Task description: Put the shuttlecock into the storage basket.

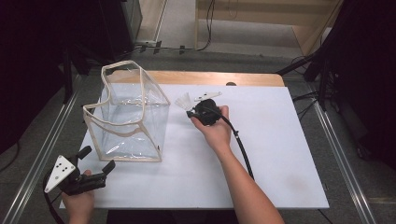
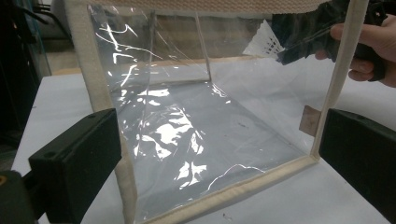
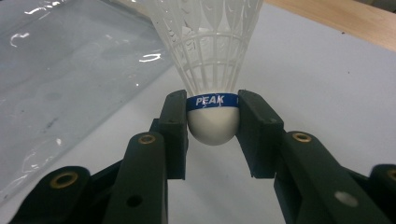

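A white shuttlecock (image 3: 212, 70) with a blue band is clamped by its rounded cork between the jaws of my right gripper (image 3: 212, 119). From above, that gripper (image 1: 190, 112) hovers over the white table just right of a clear plastic bag (image 1: 128, 114) with cream fabric trim, the shuttlecock (image 1: 183, 101) pointing away from the hand. The bag stands upright with its mouth up. My left gripper (image 1: 95, 158) rests at the table's front left corner, open, its jaws level with the bag's near bottom edge (image 2: 224, 196) and apart from it. Through the bag's wall the shuttlecock (image 2: 266, 44) shows.
The white table top (image 1: 261, 154) lies over a wooden desk (image 1: 210, 78). A black cable (image 1: 243, 149) trails from the right gripper along the forearm. Metal rails (image 1: 336, 154) run along both sides of the table; dark equipment stands at the far corners.
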`<state>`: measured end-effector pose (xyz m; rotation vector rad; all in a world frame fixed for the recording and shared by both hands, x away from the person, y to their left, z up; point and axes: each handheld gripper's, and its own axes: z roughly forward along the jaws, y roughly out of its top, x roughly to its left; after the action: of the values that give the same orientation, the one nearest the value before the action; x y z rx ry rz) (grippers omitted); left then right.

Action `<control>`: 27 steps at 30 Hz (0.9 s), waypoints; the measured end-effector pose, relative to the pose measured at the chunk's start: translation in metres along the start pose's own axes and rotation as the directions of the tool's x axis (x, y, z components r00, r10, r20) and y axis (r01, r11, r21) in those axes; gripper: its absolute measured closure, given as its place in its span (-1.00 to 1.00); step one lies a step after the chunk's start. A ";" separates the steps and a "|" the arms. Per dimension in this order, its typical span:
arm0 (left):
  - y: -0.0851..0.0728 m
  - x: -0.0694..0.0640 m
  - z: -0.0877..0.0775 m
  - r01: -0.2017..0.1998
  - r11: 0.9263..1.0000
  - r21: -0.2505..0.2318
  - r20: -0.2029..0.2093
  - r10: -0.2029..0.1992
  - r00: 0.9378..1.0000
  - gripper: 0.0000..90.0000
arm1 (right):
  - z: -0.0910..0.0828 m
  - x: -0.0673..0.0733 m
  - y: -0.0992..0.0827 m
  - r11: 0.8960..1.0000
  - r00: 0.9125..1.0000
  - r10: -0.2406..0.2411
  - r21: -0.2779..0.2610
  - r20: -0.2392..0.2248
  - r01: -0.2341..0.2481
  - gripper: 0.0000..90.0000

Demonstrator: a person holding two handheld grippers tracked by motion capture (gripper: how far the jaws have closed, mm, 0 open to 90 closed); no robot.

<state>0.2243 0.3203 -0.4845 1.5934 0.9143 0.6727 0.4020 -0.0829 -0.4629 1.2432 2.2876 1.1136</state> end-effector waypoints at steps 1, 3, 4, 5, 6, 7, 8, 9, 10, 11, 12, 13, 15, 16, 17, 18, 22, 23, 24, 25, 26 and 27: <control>0.000 0.000 0.000 0.000 1.000 0.000 -0.001 0.000 1.000 -1.00 | -0.001 0.001 0.001 1.000 1.000 -0.007 -0.006 -0.003 0.007 0.40; 0.000 0.000 0.000 0.000 1.000 0.000 0.000 0.000 1.000 -1.00 | -0.004 0.005 0.002 1.000 1.000 -0.011 -0.016 -0.006 0.011 0.40; 0.000 0.000 0.000 0.000 1.000 0.000 0.001 0.000 1.000 -1.00 | -0.006 0.006 0.002 1.000 1.000 -0.013 -0.020 -0.010 0.012 0.40; 0.000 0.000 0.000 0.000 1.000 0.000 0.001 0.000 1.000 -1.00 | -0.007 0.008 0.003 0.999 1.000 -0.019 -0.026 -0.013 0.018 0.40; 0.000 0.000 0.000 0.000 1.000 0.000 0.001 0.000 1.000 -1.00 | -0.009 0.010 0.004 0.999 1.000 -0.021 -0.030 -0.014 0.020 0.40; 0.000 0.000 0.000 0.000 1.000 0.000 0.000 0.000 1.000 -1.00 | -0.012 0.013 0.005 0.999 1.000 -0.018 -0.040 -0.021 0.017 0.40; 0.000 0.000 0.000 -0.001 1.000 0.000 0.000 0.001 1.000 -1.00 | -0.012 0.013 0.005 0.999 1.000 -0.018 -0.040 -0.021 0.017 0.40; 0.000 0.000 0.000 0.000 1.000 0.000 0.000 0.000 1.000 -1.00 | -0.014 0.014 0.006 0.999 1.000 -0.017 -0.047 -0.026 0.016 0.40; 0.000 0.000 0.000 -0.001 1.000 -0.001 0.001 0.001 1.000 -1.00 | -0.016 0.015 0.006 0.998 0.999 -0.022 -0.054 -0.027 0.021 0.40; 0.000 0.000 0.000 0.000 1.000 0.000 0.001 0.000 1.000 -1.00 | -0.017 0.016 0.007 0.998 0.999 -0.019 -0.060 -0.027 0.017 0.40; 0.000 0.000 0.000 0.000 1.000 0.000 0.001 0.000 1.000 -1.00 | -0.019 0.017 0.007 0.998 0.999 -0.021 -0.064 -0.032 0.018 0.40; 0.000 0.000 0.000 0.000 1.000 0.000 0.002 0.000 1.000 -1.00 | -0.021 0.018 0.008 0.997 0.999 -0.027 -0.070 -0.033 0.024 0.40; 0.000 0.000 0.000 0.000 1.000 0.000 0.001 0.000 1.000 -1.00 | -0.024 0.020 0.009 0.996 0.999 -0.032 -0.080 -0.035 0.029 0.40; 0.000 0.000 0.000 -0.001 1.000 0.000 0.001 0.001 1.000 -1.00 | -0.025 0.021 0.010 0.996 0.999 -0.034 -0.084 -0.039 0.030 0.40; 0.000 0.000 0.000 -0.001 1.000 0.000 0.000 0.001 1.000 -1.00 | -0.027 0.022 0.010 0.995 0.999 -0.037 -0.089 -0.039 0.033 0.40; 0.000 0.000 0.000 -0.001 1.000 0.000 -0.001 0.001 1.000 -1.00 | -0.028 0.023 0.011 0.995 0.998 -0.038 -0.094 -0.041 0.034 0.40; 0.000 0.000 0.000 0.000 1.000 0.000 0.000 0.000 1.000 -1.00 | -0.034 0.027 0.012 0.994 0.998 -0.040 -0.105 -0.052 0.034 0.40; 0.000 0.000 0.000 0.000 1.000 0.000 0.000 0.000 1.000 -1.00 | -0.035 0.028 0.013 0.994 0.998 -0.041 -0.107 -0.056 0.034 0.40; 0.000 0.000 0.000 0.001 1.000 0.000 -0.001 -0.001 1.000 -1.00 | -0.036 0.029 0.013 0.993 0.997 -0.047 -0.109 -0.058 0.040 0.40; 0.000 0.000 0.000 0.001 1.000 0.002 -0.002 -0.001 1.000 -1.00 | -0.037 0.030 0.014 0.993 0.997 -0.050 -0.112 -0.057 0.043 0.40; 0.000 0.000 0.000 0.002 1.000 0.002 -0.003 -0.002 1.000 -1.00 | -0.039 0.031 0.014 0.992 0.997 -0.052 -0.114 -0.061 0.044 0.40; 0.000 0.000 0.000 0.001 1.000 0.001 -0.002 -0.001 1.000 -1.00 | -0.040 0.032 0.015 0.992 0.996 -0.054 -0.120 -0.065 0.046 0.40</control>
<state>0.2242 0.3203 -0.4845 1.5936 0.9170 0.6736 0.3691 -0.0715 -0.4230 1.1137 2.2523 1.2721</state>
